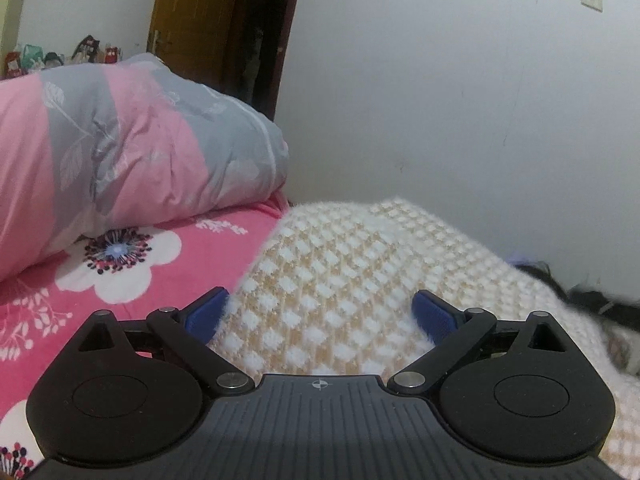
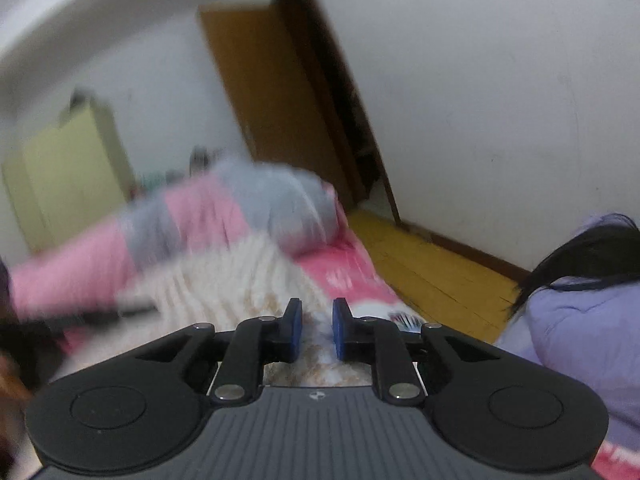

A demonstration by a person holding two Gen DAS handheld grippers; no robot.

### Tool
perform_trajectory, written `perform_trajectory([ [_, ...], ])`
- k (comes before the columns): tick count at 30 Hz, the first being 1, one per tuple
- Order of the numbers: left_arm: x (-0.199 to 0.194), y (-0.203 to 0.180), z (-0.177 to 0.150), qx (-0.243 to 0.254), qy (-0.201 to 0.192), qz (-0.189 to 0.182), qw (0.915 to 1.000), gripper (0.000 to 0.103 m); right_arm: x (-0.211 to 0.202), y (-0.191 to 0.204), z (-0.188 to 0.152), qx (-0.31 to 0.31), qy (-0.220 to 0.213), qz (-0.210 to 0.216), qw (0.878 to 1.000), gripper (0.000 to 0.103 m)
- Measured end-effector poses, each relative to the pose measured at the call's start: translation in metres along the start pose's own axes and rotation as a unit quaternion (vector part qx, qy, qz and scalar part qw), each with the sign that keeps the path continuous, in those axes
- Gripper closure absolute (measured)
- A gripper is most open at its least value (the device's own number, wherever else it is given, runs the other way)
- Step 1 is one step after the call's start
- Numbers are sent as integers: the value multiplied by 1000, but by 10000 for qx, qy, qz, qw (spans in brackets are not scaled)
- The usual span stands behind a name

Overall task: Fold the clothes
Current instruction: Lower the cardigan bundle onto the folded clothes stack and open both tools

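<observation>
While a cream checked knit garment point(image 1: 340, 280) lies spread on the bed point(image 1: 192, 248), two hand-held grippers work over it.

Left hand-held gripper point(image 1: 322, 316): jaws wide apart, released, knit beneath them. Right hand-held gripper point(image 2: 316, 330): jaws narrowed, fuzzy knit between the pads point(image 2: 296, 332); grasp cannot be told through blur. Pink-grey quilt point(image 1: 120, 152) beside garment.

- Your left wrist camera sits low and close over the bed, facing the folded quilt point(image 1: 132, 152), the door point(image 1: 208, 20) behind it.
- Your right wrist camera, blurred, looks from farther off and higher toward the same quilt point(image 2: 224, 216) and door point(image 2: 272, 92).
</observation>
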State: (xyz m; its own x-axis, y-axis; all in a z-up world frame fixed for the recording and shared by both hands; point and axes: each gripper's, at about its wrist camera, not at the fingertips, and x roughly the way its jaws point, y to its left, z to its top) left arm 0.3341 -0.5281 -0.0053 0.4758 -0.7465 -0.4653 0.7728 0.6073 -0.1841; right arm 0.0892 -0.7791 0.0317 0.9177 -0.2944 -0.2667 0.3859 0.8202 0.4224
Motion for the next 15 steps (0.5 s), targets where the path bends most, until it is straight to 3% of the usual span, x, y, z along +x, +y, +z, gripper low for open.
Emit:
perform_trajectory([
  [2,-8,-1,5,8,-113,57,9999,5,-34,1,4,105,-503,-39,9987,85],
  [4,-21,0,9,3,-271,34,9996,5,-61,9,-1,7,-667,48,9978,85],
  [9,-70,-3,1,84,-397,-150,9991,5,-97,53,-41,-773,-505,308,9952,84],
  [15,-187,0,-41,187,-433,-404,9981,5,-168,75,-92,-404,-410,621,9964,79],
])
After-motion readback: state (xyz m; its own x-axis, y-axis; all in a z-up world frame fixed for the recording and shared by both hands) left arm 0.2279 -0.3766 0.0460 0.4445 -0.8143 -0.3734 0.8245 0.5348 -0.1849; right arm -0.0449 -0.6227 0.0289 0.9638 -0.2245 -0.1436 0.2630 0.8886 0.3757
